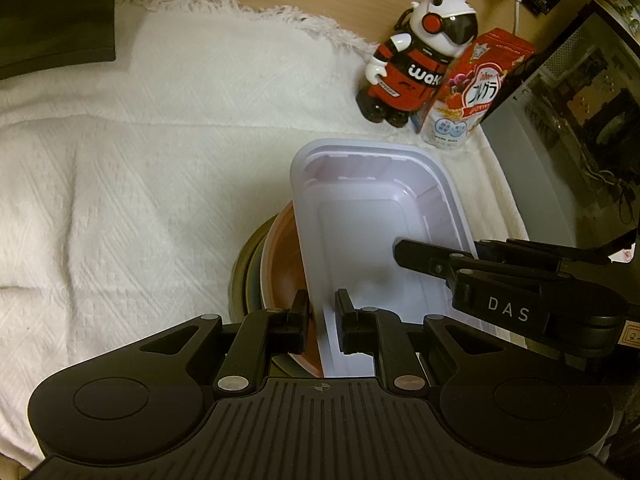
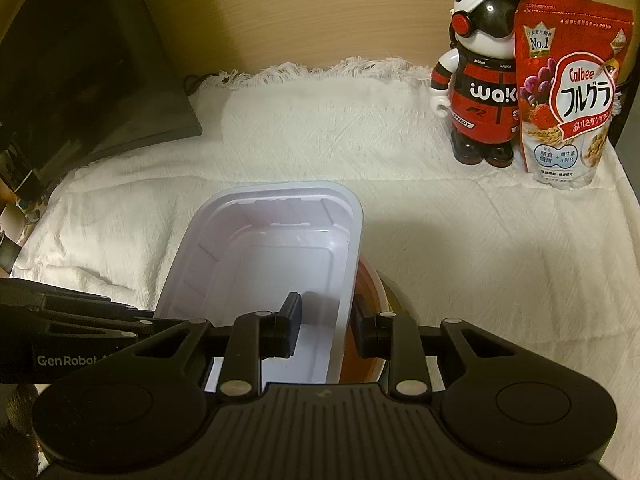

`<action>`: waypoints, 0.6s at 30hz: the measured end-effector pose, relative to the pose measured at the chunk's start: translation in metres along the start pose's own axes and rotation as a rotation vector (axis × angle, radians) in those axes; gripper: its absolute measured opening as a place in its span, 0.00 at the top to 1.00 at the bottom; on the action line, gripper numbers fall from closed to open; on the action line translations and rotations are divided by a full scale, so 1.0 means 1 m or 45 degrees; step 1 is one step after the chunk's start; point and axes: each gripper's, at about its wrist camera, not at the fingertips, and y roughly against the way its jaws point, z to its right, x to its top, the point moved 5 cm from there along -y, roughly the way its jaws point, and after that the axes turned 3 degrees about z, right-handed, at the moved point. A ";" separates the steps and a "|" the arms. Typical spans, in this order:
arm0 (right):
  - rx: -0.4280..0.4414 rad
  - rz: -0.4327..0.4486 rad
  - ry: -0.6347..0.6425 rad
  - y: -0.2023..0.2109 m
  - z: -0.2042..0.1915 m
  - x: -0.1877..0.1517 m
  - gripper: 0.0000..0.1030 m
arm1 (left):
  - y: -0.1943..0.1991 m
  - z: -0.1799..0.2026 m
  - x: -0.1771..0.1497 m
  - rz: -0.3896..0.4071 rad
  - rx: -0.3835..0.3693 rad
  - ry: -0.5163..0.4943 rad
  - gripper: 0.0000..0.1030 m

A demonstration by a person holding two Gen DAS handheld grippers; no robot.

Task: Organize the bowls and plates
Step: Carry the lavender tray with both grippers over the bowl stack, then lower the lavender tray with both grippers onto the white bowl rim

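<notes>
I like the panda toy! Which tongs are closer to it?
Right. Right tongs grip the white plastic tray's side facing the red-and-white panda figurine; left tongs grip its opposite side.

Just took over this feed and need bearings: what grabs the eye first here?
The white rectangular tray in the middle, sitting on a stack of round bowls, with the left tongs and right tongs each clamped on a long side wall. Behind it on the white cloth stand a red panda figure and a red cereal bag.
</notes>
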 end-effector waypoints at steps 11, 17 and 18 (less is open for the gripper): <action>-0.003 0.001 0.001 0.000 0.000 -0.001 0.75 | -0.001 0.001 0.002 0.000 0.003 0.000 0.85; -0.008 0.003 -0.016 0.000 0.003 -0.001 0.75 | 0.000 0.001 0.005 0.003 -0.001 0.006 0.85; -0.010 0.003 -0.018 0.001 0.003 -0.001 0.75 | 0.000 0.000 0.005 0.004 -0.001 0.005 0.85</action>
